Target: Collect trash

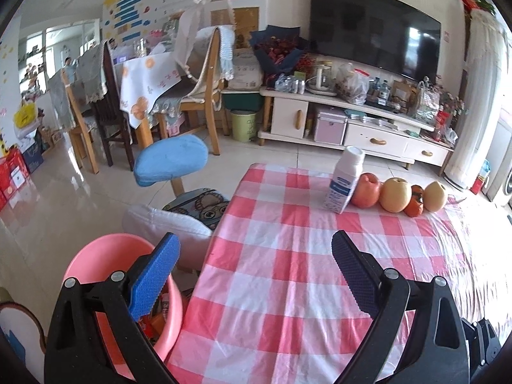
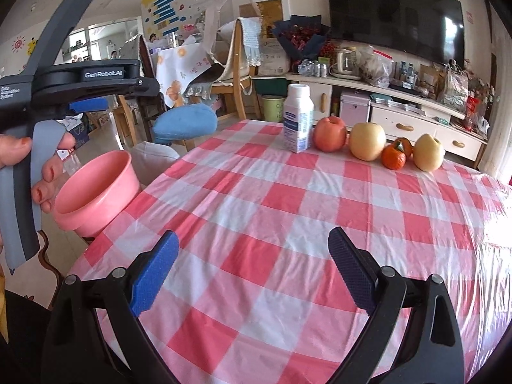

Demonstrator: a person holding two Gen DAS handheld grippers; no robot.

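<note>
A pink basin (image 1: pixel 105 252) stands beside the table's left edge, with some wrappers inside it; it also shows in the right wrist view (image 2: pixel 96 188). My left gripper (image 1: pixel 256 252) is open and empty above the table's left edge, its left finger over the basin. My right gripper (image 2: pixel 252 246) is open and empty over the red-and-white checked tablecloth (image 2: pixel 288 211). A white milk carton (image 1: pixel 345 182) stands at the table's far side, also seen in the right wrist view (image 2: pixel 297 118). The left gripper's body (image 2: pixel 73 80) shows in the right wrist view, held by a hand.
Beside the carton lie a red apple (image 2: pixel 329 134), a yellow apple (image 2: pixel 368 140), two small oranges (image 2: pixel 395 155) and a pear (image 2: pixel 427 153). A blue stool (image 1: pixel 171 160) and a white cushion (image 1: pixel 166 224) stand left of the table. A TV cabinet (image 1: pixel 352 118) lines the far wall.
</note>
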